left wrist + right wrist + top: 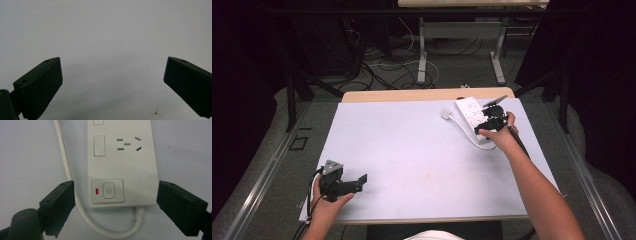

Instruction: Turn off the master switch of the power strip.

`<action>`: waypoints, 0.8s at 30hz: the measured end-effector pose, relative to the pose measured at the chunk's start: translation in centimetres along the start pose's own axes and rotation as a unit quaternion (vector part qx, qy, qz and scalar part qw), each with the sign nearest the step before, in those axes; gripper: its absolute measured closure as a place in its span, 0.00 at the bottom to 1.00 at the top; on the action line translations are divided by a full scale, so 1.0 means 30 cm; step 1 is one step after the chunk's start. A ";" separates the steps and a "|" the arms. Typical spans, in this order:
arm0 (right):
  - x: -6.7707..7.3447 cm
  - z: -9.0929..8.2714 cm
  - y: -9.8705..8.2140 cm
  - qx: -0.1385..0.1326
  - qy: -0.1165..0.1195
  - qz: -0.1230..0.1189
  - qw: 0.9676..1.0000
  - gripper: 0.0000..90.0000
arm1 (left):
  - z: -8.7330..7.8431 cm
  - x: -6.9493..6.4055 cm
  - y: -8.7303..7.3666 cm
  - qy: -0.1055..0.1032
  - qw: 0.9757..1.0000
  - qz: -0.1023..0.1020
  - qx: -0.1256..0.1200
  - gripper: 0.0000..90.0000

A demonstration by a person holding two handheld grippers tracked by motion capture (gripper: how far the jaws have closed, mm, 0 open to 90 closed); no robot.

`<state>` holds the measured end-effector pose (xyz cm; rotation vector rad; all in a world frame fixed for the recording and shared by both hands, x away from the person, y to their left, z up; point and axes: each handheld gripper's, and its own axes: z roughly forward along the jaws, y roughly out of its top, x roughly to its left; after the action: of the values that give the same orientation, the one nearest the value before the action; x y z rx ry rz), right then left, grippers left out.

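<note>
High view: we find a white power strip [473, 118] lying flat on the table [412, 150] at about two o'clock from the table's centre, near the far right corner. Its white cable [460, 125] loops off its near end and runs to a white plug [445, 114] lying just beside the strip at its nine o'clock. The right gripper [492, 120] hangs over the strip's near end, carried by the person's right hand [499, 137].

In the right gripper view we note the right gripper [115, 205] with its jaws spread wide, one on either side of the power strip [122, 162]. The left jaw stands clear of the casing with the cable [75, 197] passing beside it; the right jaw sits just beside the strip's edge, and we cannot tell whether it touches. The strip's power switch [108, 190], with a red mark [97, 191] at its nine o'clock, lies between the jaws.

The left gripper [343, 184] rests at about seven o'clock on the table, near the front left corner, in the person's left hand [327, 202]. In the left gripper view the left gripper [112, 75] has its jaws wide apart over bare table surface [112, 30], with nothing between them.
</note>
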<state>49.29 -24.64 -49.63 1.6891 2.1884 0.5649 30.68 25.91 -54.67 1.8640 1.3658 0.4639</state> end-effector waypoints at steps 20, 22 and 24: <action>0.012 -0.041 -0.031 -0.003 -0.006 -0.037 0.999 0.00 | -0.003 0.002 0.000 -0.002 1.000 -0.002 -0.002 0.02; 0.020 -0.051 -0.035 -0.003 -0.003 -0.044 0.999 0.00 | -0.003 0.002 0.000 -0.003 1.000 -0.004 -0.001 0.02; 0.030 -0.061 -0.041 -0.005 -0.003 -0.054 0.999 0.00 | -0.001 0.002 -0.001 -0.003 1.000 -0.005 -0.004 0.02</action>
<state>47.15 -24.25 -48.65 1.5546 2.2531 0.5394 30.67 25.98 -54.67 1.8497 1.3676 0.4581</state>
